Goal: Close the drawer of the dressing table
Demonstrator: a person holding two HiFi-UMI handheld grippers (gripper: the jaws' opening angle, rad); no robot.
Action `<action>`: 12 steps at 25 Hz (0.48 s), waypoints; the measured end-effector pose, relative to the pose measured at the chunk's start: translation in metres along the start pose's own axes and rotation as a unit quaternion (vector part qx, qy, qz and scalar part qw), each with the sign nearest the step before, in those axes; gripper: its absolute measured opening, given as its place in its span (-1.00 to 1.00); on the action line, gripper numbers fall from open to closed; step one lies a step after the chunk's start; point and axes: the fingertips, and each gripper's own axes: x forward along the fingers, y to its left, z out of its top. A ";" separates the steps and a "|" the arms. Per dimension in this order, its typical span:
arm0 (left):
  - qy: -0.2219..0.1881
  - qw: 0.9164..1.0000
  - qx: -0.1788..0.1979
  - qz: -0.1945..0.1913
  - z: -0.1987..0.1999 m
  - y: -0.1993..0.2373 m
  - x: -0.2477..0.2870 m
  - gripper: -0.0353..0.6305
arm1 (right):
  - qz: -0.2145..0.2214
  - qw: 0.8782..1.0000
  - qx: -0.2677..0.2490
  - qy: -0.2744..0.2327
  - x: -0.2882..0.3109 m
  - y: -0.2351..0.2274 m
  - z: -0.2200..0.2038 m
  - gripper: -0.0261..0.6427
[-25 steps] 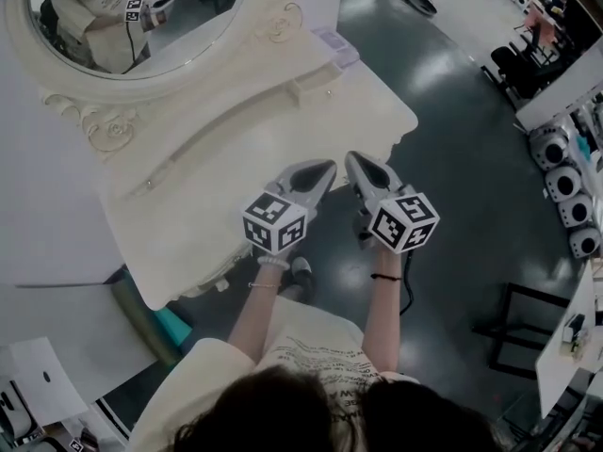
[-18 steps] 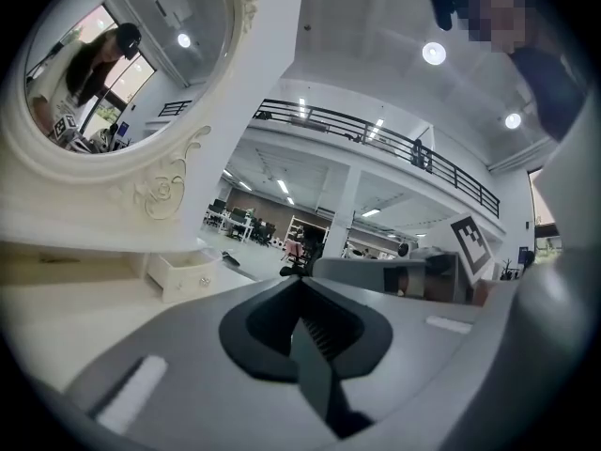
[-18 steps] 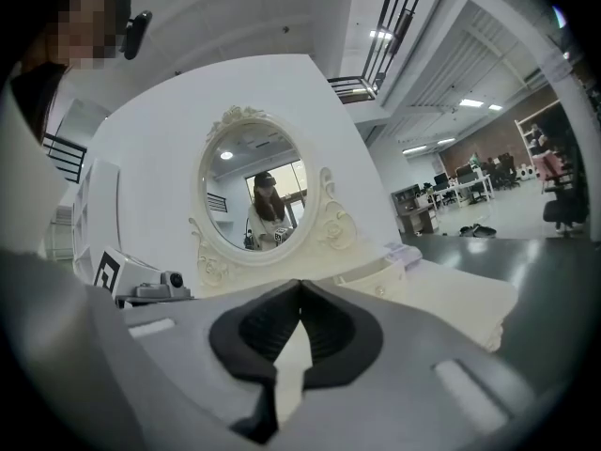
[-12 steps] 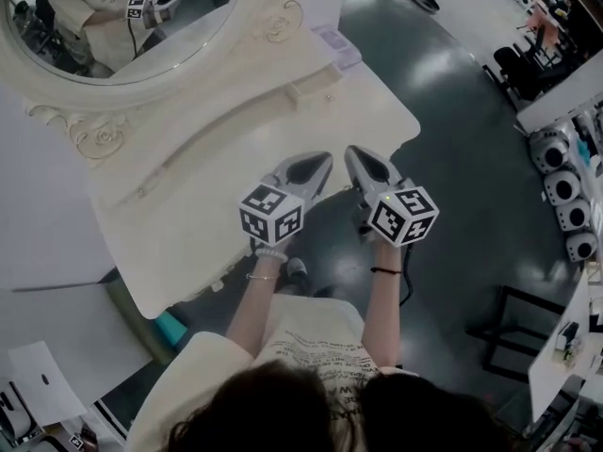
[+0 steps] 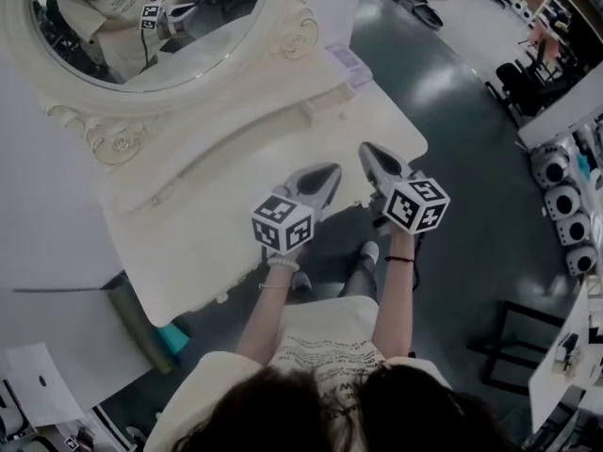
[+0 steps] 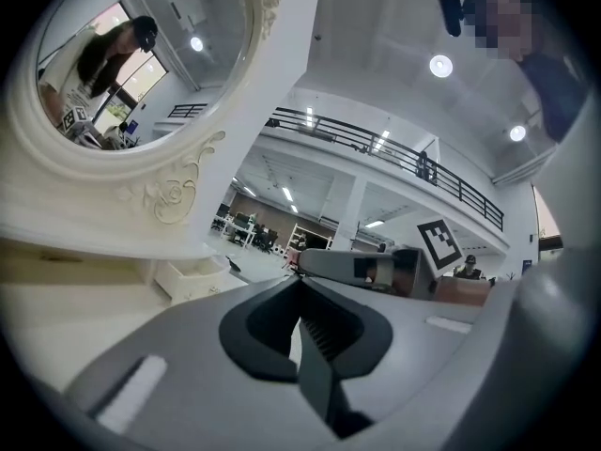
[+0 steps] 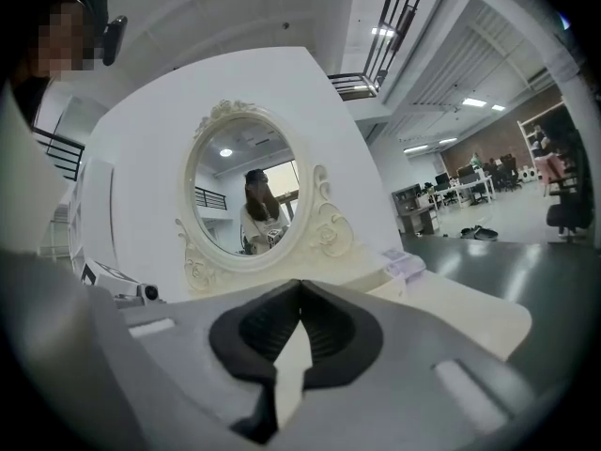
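Matt cream-painted dressing table, glossy glass mirror, smooth dark floor with shiny reflections

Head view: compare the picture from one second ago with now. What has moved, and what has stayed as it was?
The left tool and the right tool both edged forward toward the dressing table's front edge, the right one more visibly. A foot came into view below. Nothing was taken hold of or let go: both tools stay shut and empty. Table and mirror are unchanged.
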 end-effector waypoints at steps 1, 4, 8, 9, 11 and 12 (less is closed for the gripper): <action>-0.006 1.000 -0.001 0.006 0.004 0.004 -0.001 -0.92 | 0.001 1.000 -0.003 0.001 0.002 0.000 0.001 -0.91; -0.017 1.000 0.003 0.020 0.012 0.014 -0.002 -0.92 | 0.006 1.000 -0.007 -0.001 0.010 -0.001 0.001 -0.91; -0.011 1.000 0.008 0.023 0.012 0.015 0.003 -0.92 | 0.013 1.000 0.002 0.001 0.014 -0.003 -0.006 -0.91; -0.011 1.000 0.008 0.023 0.011 0.014 0.005 -0.92 | 0.015 1.000 0.004 0.003 0.014 -0.004 -0.008 -0.91; -0.010 1.000 0.007 0.028 0.011 0.016 0.009 -0.92 | 0.023 1.000 0.004 0.007 0.019 -0.006 -0.008 -0.91; -0.009 0.999 0.006 0.031 0.010 0.018 0.011 -0.92 | 0.027 1.000 0.004 0.008 0.021 -0.006 -0.009 -0.91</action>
